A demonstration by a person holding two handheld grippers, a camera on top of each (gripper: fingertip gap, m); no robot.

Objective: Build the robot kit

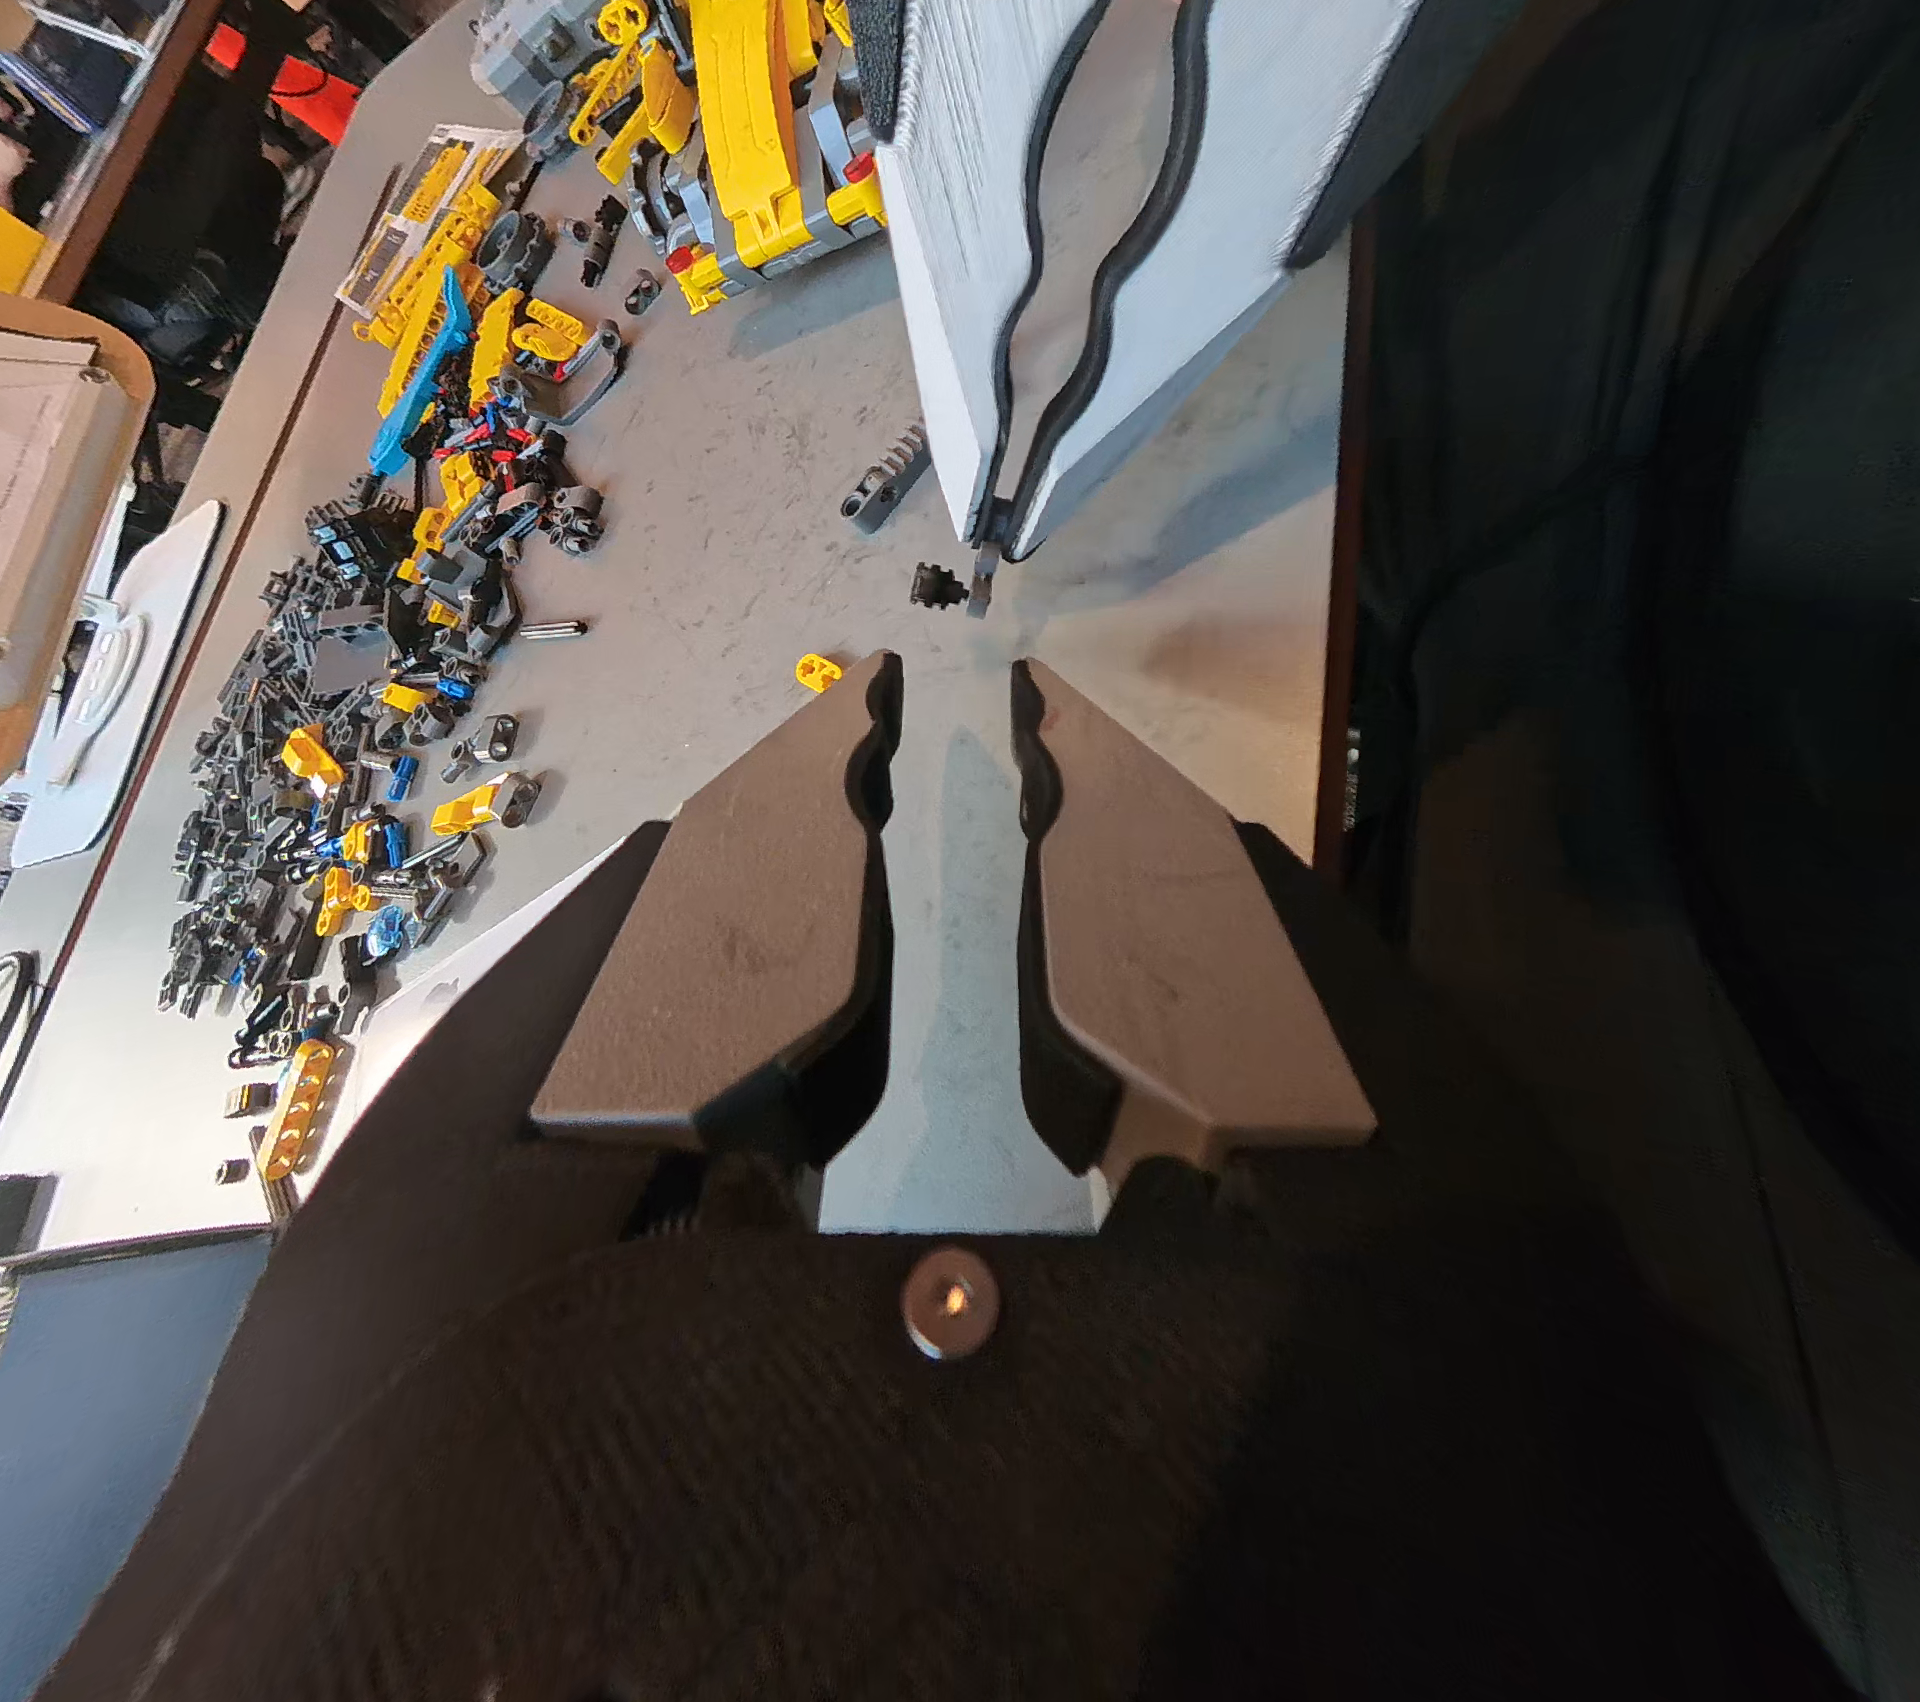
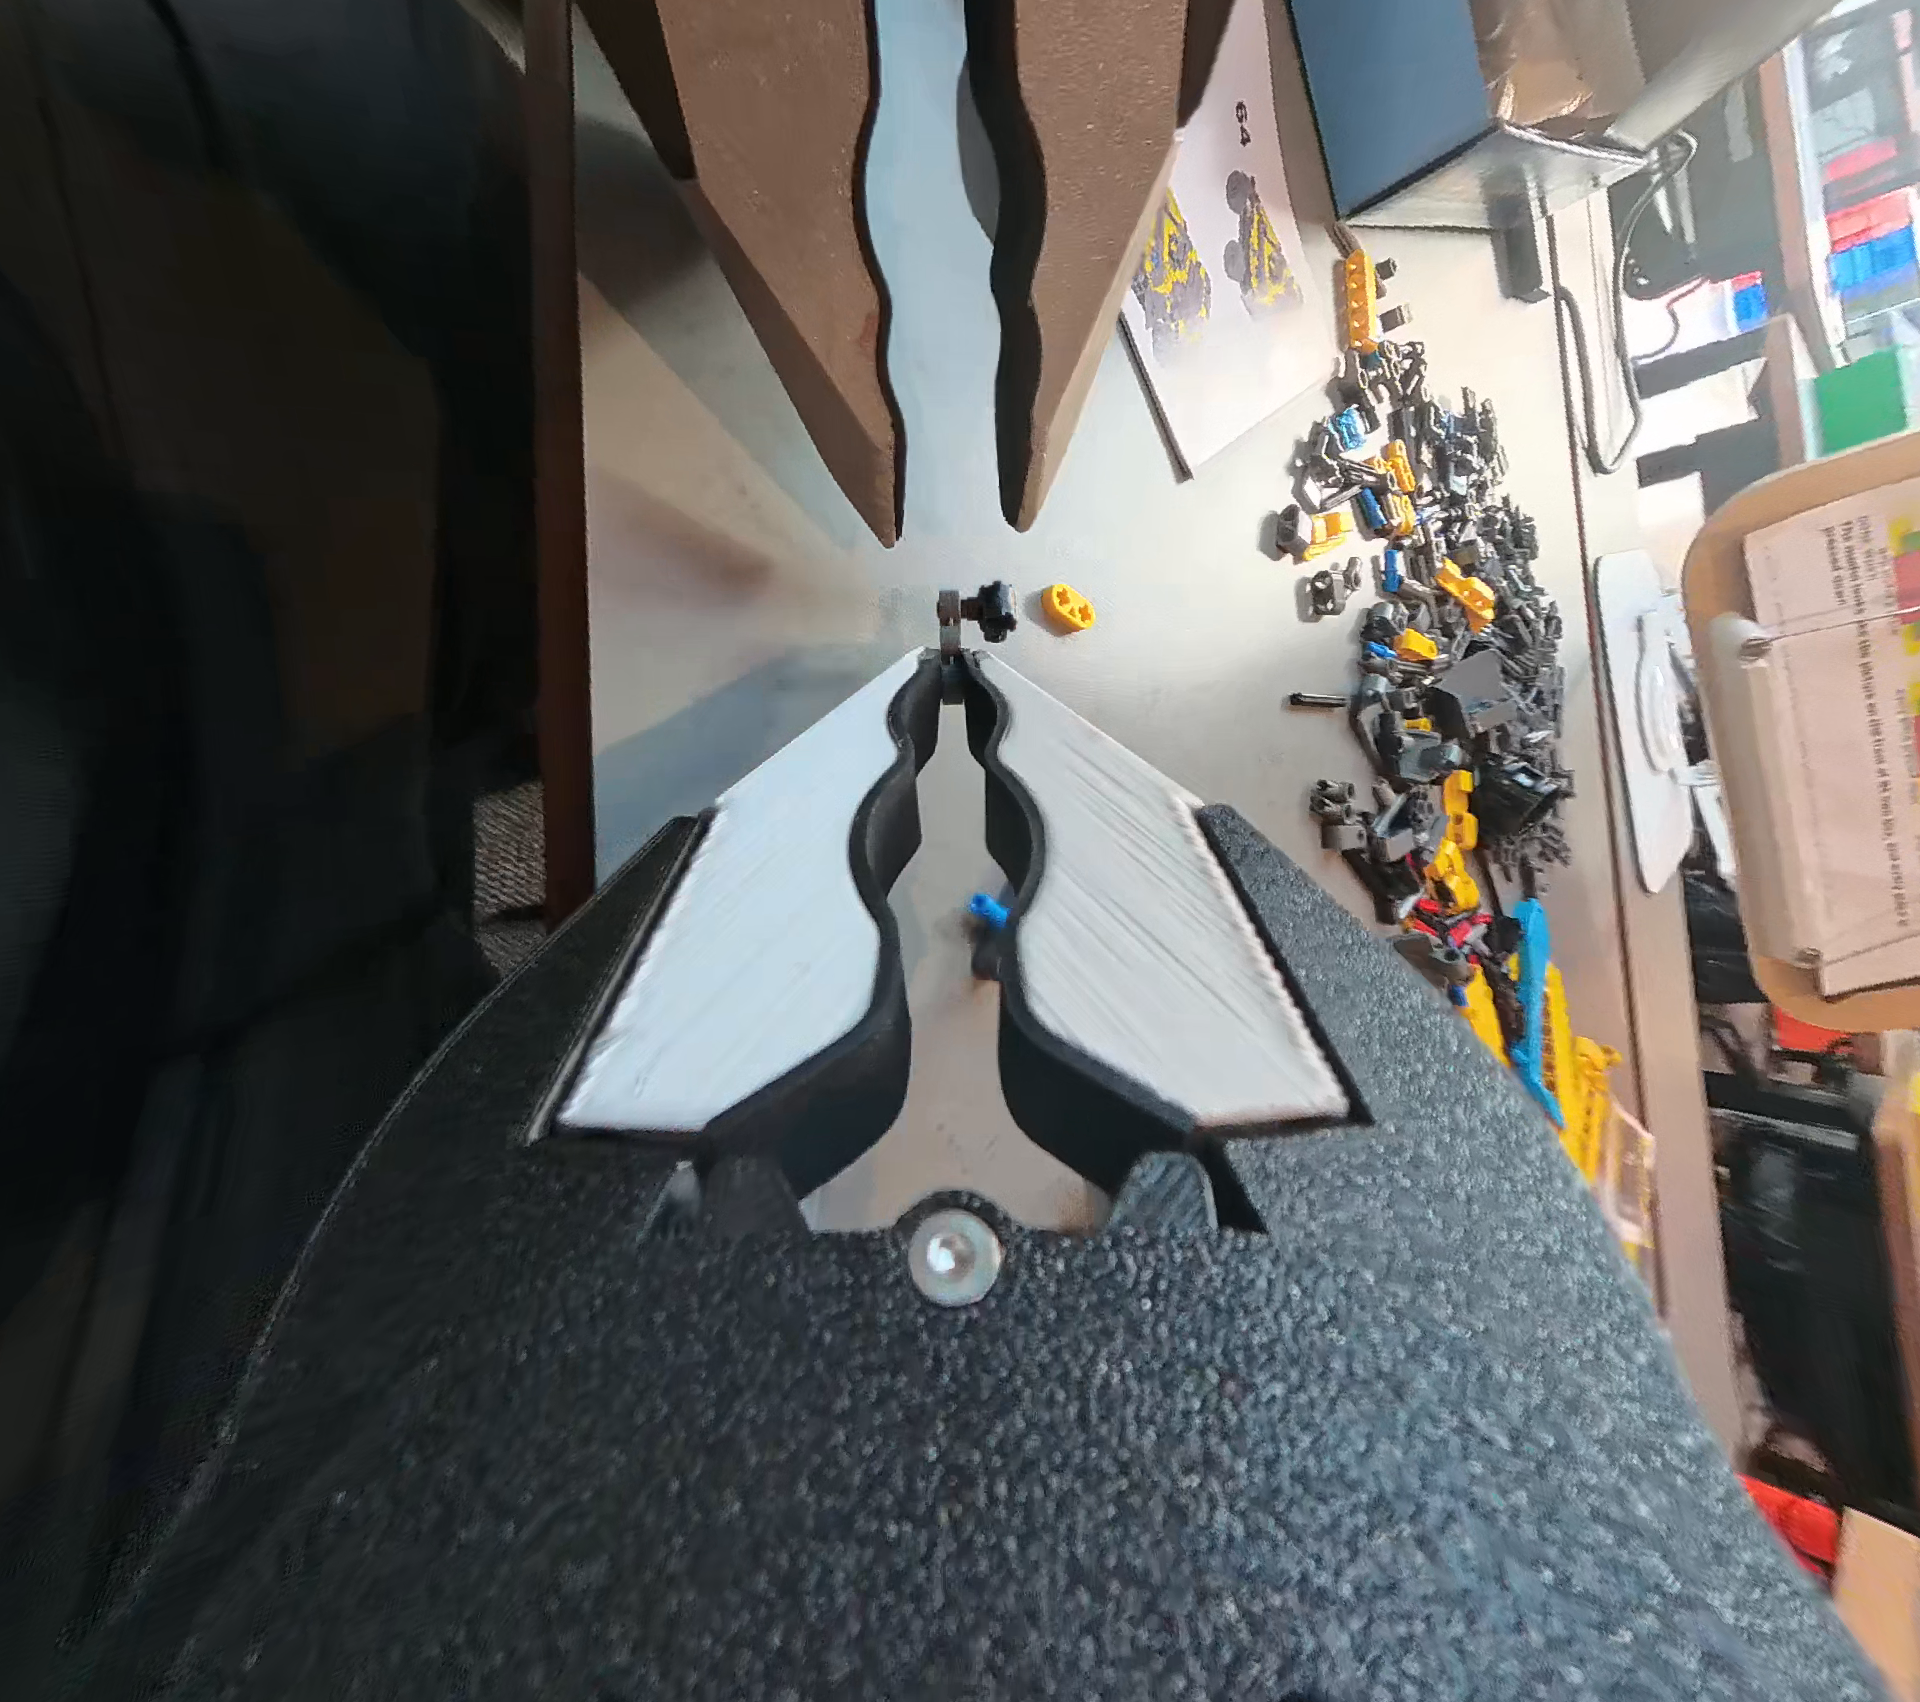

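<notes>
Both views are wide-angle and bend straight lines hard toward the edges. The grey tabletop (image 1: 748,509) is brightly lit and throws a pale sheen — strongest between the fingertips. Soft shadows fan out beneath the right gripper (image 1: 992,546), whose white fingers (image 2: 748,925) show streaky motion blur. The near casing and the dark fabric (image 1: 1662,717) beside the table sink into murk.

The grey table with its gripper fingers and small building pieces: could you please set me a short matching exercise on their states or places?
Things:
1. right gripper
2. left gripper
3. small yellow piece
4. blue pin

States or places:
A. open, nothing between its fingers
B. lying on the grey table beside the held dark piece
C. shut on a small dark piece
D. on the table between the white fingers

Pairs: 1-C, 2-A, 3-B, 4-D
</notes>
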